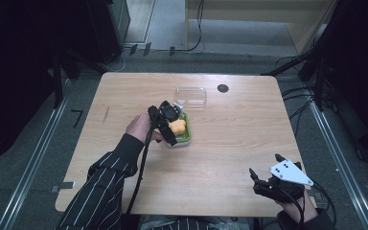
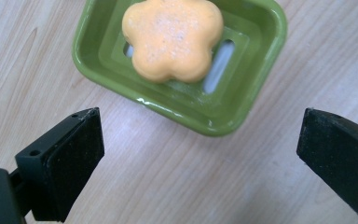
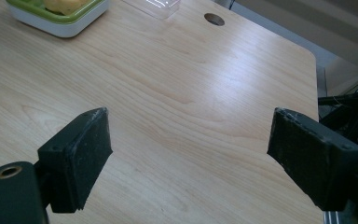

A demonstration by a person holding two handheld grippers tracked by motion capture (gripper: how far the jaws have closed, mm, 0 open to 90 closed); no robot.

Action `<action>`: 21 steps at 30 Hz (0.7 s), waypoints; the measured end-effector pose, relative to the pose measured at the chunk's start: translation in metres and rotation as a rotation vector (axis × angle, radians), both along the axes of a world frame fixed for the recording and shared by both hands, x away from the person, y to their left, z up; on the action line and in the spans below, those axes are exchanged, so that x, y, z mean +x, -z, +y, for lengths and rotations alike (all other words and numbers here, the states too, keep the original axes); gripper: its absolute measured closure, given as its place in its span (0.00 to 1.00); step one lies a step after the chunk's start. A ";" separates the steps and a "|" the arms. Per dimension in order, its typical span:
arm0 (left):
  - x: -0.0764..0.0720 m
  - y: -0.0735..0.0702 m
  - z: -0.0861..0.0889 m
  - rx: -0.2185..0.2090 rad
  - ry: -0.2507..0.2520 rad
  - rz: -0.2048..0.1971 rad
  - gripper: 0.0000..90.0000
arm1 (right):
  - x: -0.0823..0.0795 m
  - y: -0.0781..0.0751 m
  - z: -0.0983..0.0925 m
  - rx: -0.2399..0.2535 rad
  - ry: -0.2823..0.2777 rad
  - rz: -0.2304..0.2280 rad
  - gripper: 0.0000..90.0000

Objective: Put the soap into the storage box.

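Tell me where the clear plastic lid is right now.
In the high view, the clear plastic lid lies flat on the wooden table, just beyond the green soap dish and left of the round table hole.

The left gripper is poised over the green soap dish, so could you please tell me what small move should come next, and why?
Probably ease the left gripper forward and down until its open fingers straddle the orange flower-shaped soap. The soap lies in the green dish, ahead of the fingers, which grip nothing. The clear lid already sits aside.

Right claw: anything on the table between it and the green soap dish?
No. In the right gripper view, bare wood runs from the right claw to the green soap dish. The high view agrees; the clear lid sits beyond the dish.
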State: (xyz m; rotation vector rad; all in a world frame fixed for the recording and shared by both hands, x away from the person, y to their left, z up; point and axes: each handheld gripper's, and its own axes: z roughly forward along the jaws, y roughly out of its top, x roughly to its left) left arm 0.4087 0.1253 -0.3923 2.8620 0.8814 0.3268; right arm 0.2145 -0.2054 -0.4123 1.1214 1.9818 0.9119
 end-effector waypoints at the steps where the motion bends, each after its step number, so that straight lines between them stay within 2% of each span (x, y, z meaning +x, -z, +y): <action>1: -0.003 -0.001 0.001 0.003 0.005 0.003 0.01 | 0.000 0.000 0.000 -0.001 -0.001 0.000 0.15; 8: -0.022 -0.007 0.007 0.002 0.011 0.002 0.01 | 0.000 0.000 0.000 -0.003 -0.004 -0.001 0.15; 21: -0.056 -0.001 0.020 0.035 0.009 0.009 0.01 | 0.000 0.000 0.001 -0.005 -0.003 -0.001 0.15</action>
